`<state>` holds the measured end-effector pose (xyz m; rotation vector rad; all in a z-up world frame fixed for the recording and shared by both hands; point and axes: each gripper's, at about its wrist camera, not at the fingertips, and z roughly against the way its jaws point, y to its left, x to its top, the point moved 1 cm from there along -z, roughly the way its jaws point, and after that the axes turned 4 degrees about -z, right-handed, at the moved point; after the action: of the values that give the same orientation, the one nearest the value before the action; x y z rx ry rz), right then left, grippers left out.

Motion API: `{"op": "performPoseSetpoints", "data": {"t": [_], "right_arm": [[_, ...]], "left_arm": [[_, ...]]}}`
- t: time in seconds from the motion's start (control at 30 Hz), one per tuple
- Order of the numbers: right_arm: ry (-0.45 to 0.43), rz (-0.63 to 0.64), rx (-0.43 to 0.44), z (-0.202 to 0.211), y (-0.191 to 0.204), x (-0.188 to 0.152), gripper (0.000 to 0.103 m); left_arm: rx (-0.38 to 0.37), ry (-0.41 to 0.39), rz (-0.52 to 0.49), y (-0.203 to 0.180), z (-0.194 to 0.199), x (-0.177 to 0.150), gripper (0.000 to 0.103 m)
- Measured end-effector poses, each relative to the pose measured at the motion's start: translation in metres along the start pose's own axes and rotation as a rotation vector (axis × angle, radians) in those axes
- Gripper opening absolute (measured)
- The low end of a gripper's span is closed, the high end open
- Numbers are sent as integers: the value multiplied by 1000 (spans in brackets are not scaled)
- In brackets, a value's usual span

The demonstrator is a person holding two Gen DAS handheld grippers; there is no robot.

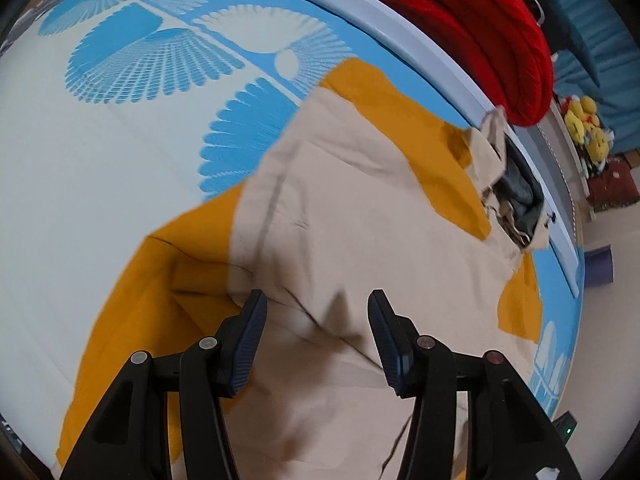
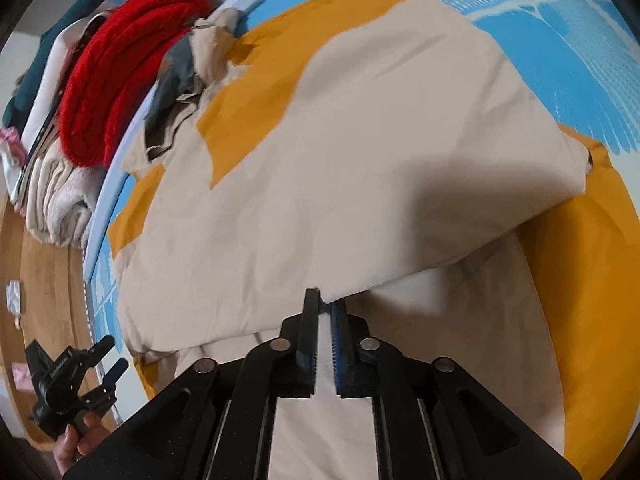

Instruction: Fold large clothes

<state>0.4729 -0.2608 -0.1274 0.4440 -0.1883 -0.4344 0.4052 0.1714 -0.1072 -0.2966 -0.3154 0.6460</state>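
Beige jacket (image 2: 340,168) with orange patches lies spread on the blue-and-white mat (image 1: 100,152), partly folded over itself. Beyond the mat's edge sits a red knit (image 1: 472,28). Right gripper (image 2: 325,304) pinches the jacket's folded edge; left gripper (image 1: 318,308) hovers above the jacket, fingers wide apart, holding nothing.

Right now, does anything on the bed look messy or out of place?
Mostly the beige garment: it lies rumpled and askew over the mustard-yellow cloth, its collar end bunched against the bed's pale blue edge. The right gripper pinches its folded edge; the left gripper is open.
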Motion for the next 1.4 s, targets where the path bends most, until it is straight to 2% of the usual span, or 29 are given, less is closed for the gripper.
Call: {"op": "performPoseSetpoints", "data": {"t": [0.03, 0.1, 0.27, 0.37, 0.43, 0.5, 0.53, 0.57, 0.6, 0.67, 0.7, 0.8, 0.87, 0.9, 0.97, 1.0, 1.07, 1.1, 1.17, 1.2, 1.27, 1.33, 1.4], "right_arm": [[5, -11, -12, -1, -2, 0, 15], [9, -20, -37, -3, -5, -3, 16], [-63, 57, -150, 8, 9, -15, 16], [-216, 141, -203, 33, 29, -24, 16], [-312, 188, -162, 53, 42, -25, 16], [-400, 235, -126, 70, 52, -22, 16], [-443, 257, -109, 78, 54, -17, 16], [-455, 256, -103, 81, 53, -12, 16], [-447, 227, -90, 82, 47, -4, 17], [-403, 148, -57, 78, 32, 9, 19], [-375, 105, -47, 75, 22, 15, 19], [-279, -10, -43, 53, -7, 24, 19], [-220, -71, -93, 37, -25, 26, 19], [-179, -111, -148, 27, -38, 27, 19], [-145, -180, -165, 19, -56, 27, 19], [-146, -204, -147, 19, -61, 28, 19], [-190, -184, -205, 28, -58, 30, 19], [-261, -162, -268, 41, -54, 31, 19], [-363, -151, -315, 61, -49, 31, 19], [-389, -148, -311, 66, -48, 31, 19], [-422, -106, -242, 72, -37, 31, 20], [-383, -53, -149, 65, -25, 32, 24], [-300, -22, -40, 51, -16, 32, 31]], "left_arm": [[26, -9, 19, 8, 1, 0, 44], [55, -29, 64, 22, 1, 1, 40], [25, -60, 95, 31, 1, 10, 37], [14, -71, 73, 28, -3, 13, 36], [12, -47, 71, 26, -10, 12, 34], [-16, -6, 59, 22, -20, 9, 28], [-11, 6, 42, 20, -24, 8, 21], [6, 13, 24, 18, -25, 7, 7], [29, 2, -2, 16, -24, 6, 0], [58, -53, -22, 13, -11, 6, 0], [73, -105, -29, 11, 3, 7, 0], [147, -163, -48, 8, 21, 6, 0], [160, -146, -27, 14, 19, 8, 1], [152, -101, -18, 18, 10, 9, 1], [152, -61, 2, 22, 2, 9, 1], [171, -87, 12, 23, 7, 8, 1], [192, -151, -35, 13, 19, 7, 1], [187, -179, -68, 7, 25, 7, 2], [160, -207, -132, -7, 28, 6, 6], [140, -197, -155, -11, 25, 5, 7], [98, -150, -160, -13, 15, 4, 8], [60, -50, -144, -11, -9, 0, 9], [64, 42, -134, -9, -32, -6, 11]]}}
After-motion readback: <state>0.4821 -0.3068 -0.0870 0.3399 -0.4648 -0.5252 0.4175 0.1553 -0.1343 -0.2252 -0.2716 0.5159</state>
